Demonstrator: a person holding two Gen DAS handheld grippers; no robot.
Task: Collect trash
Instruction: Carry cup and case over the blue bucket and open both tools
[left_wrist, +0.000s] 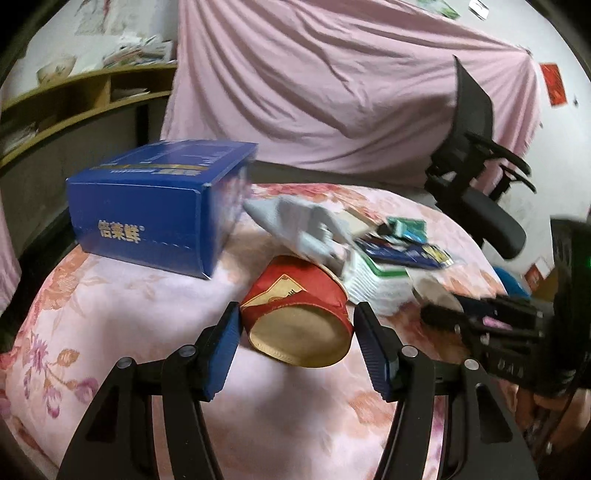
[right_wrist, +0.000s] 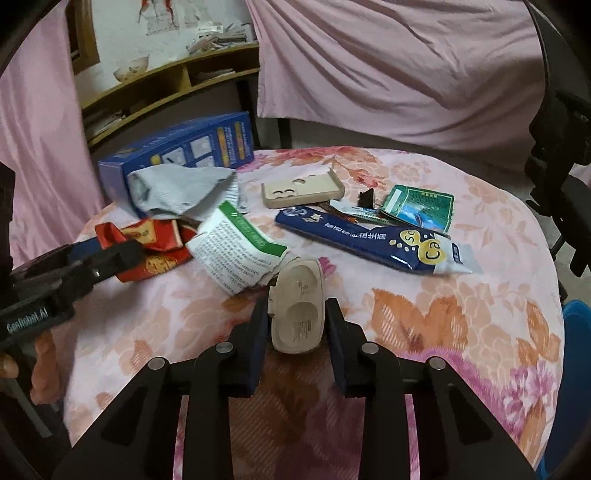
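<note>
- Grippers each carry a piece of trash: the left gripper (left_wrist: 297, 328) pinches a crushed red paper cup (left_wrist: 297, 321) across its sides, mouth toward the camera, and the right gripper (right_wrist: 297, 325) clamps a beige plastic case (right_wrist: 297, 308) between its pads.
- Both items sit at the near side of the flowered tablecloth (right_wrist: 461, 314), seemingly just lifted clear of it, though the gap is hard to judge.
- Beyond them lie a torn white-and-green carton (right_wrist: 236, 247), a grey sock (right_wrist: 177, 188), a blue box (left_wrist: 155, 218), a beige phone case (right_wrist: 303, 190), a blue tube-shaped pack (right_wrist: 373, 240) and a green sachet (right_wrist: 421, 205), none yet collected.
- Risk, cup: it is soft and already squashed, so more squeeze could fold it and let it slide out.
- Risk, case: it is smooth and rounded, held near its lower end, so a quick swing could pivot it loose.
- Risk, crowding: the two tools work close together and could knock each other or drag the carton.
</note>
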